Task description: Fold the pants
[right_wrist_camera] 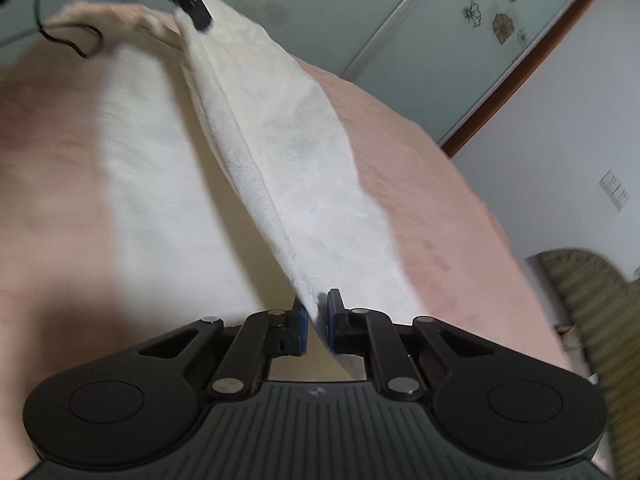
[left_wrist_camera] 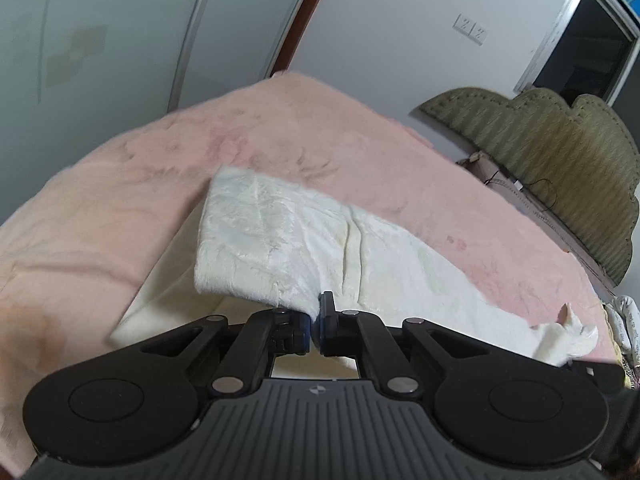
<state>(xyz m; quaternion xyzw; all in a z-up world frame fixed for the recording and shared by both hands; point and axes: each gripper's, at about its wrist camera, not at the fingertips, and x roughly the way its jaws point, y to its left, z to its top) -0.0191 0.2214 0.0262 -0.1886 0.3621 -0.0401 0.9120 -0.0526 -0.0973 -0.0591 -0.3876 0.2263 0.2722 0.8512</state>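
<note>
Pants: white pants (left_wrist_camera: 280, 240) lie along the middle of the bed, one layer lifted and stretched between both grippers.
Left gripper (left_wrist_camera: 315, 322): fingers clenched on a pants edge.
Right gripper (right_wrist_camera: 316, 322): fingers clamped on the raised fold.
Bed: pink blanket (left_wrist_camera: 120, 184); green headboard (left_wrist_camera: 560, 152) at the far edge.
</note>
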